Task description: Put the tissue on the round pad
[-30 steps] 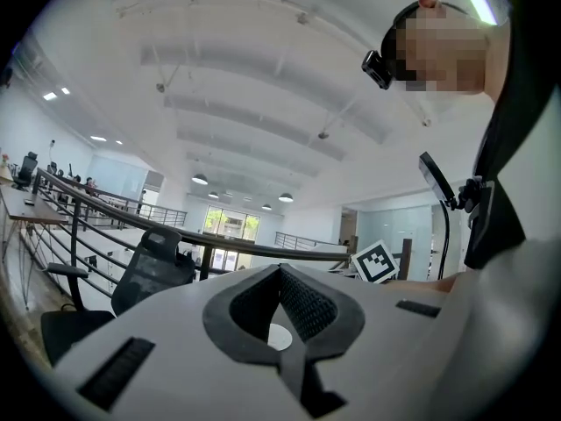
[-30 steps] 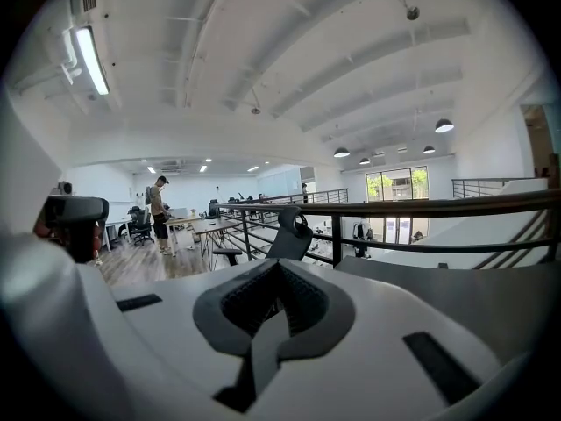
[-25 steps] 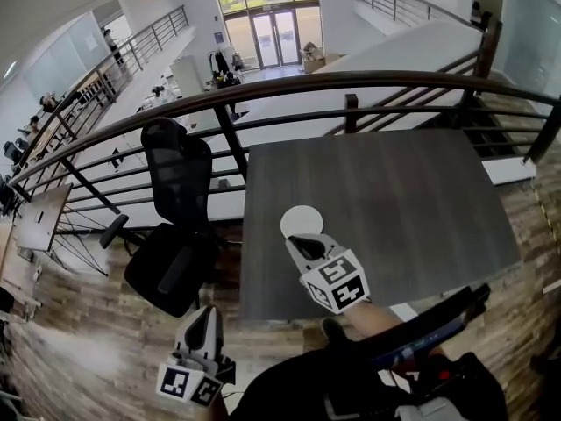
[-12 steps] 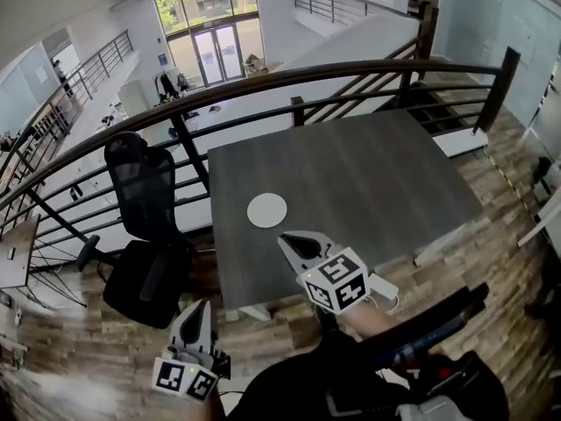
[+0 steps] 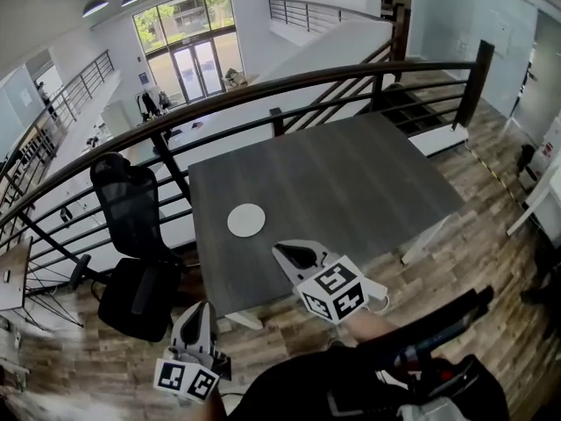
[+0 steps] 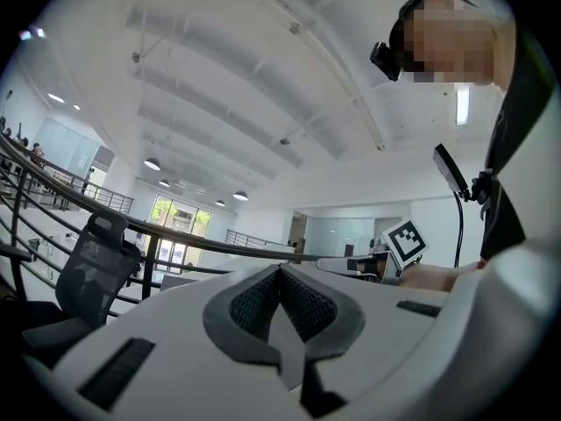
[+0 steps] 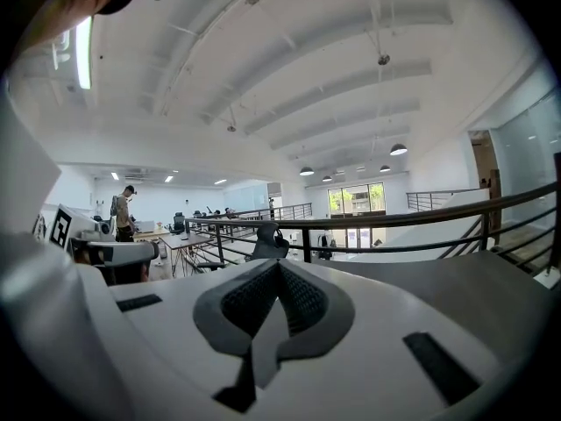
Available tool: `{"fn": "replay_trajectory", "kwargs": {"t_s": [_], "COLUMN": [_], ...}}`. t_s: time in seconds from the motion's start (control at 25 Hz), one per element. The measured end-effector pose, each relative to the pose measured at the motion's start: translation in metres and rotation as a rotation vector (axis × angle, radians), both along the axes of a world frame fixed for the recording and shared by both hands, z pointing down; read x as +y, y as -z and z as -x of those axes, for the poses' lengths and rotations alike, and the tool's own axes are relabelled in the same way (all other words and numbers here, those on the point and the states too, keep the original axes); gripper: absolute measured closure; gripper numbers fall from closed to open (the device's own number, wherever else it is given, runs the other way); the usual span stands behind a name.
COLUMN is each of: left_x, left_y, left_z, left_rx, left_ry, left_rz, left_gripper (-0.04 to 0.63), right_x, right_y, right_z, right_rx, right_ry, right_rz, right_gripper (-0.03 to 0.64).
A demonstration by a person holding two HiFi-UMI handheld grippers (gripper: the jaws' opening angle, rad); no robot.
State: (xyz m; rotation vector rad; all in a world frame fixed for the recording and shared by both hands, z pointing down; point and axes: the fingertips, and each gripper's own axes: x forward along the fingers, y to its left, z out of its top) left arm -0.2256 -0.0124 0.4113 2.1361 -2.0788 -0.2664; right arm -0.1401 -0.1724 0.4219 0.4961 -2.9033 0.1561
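Grey wood-grain boards make up the table (image 5: 351,174), and every place here is told from it. On its top, toward the near left corner, lies the white round pad (image 5: 246,220), flat and with nothing on it. No tissue can be made out in any view.

The right gripper (image 5: 280,250) hangs over the table's near edge, just on the person's side of the pad and apart from it. In the right gripper view its jaws meet pad to pad (image 7: 279,272), fully closed with nothing between them.

The left gripper (image 5: 201,310) is off the table, out past the near left corner and above the plank floor (image 5: 491,191). Its jaws are pressed together too (image 6: 280,274), holding nothing.

A black office chair (image 5: 131,235) stands at the table's left side, and a dark railing (image 5: 307,82) runs along the table's far edge.
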Motion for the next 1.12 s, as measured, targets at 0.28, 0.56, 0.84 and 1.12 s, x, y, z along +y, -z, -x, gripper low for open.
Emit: {"fn": "replay_trajectory", "kwargs": {"t_s": [0.28,0.56,0.84,1.12], "left_x": [-0.019,-0.034,-0.049,-0.056], "left_y": [0.008,0.007,0.006,0.005], "left_z": [-0.032,-0.045,-0.054,-0.059], "left_rx": [-0.011,-0.008,-0.01,-0.012], "left_ry": [0.01,0.026,0.013,0.013], "left_rz": [0.004,0.016,0.013,0.014], "left_gripper": [0.592,0.592,0.592,0.592], "right_x": [-0.016,-0.034,-0.048,-0.055], "right_y": [0.003,0.002,-0.003,-0.005], "right_z": [-0.031,-0.044,-0.051,-0.058], "right_rx": [-0.014,-0.013,-0.018,-0.015], "right_ry": [0.019,0.027,0.02,0.017], "right_rz": [0.013,0.017,0.028,0.022], "right_gripper": [0.615,0.615,0.615,0.615]}}
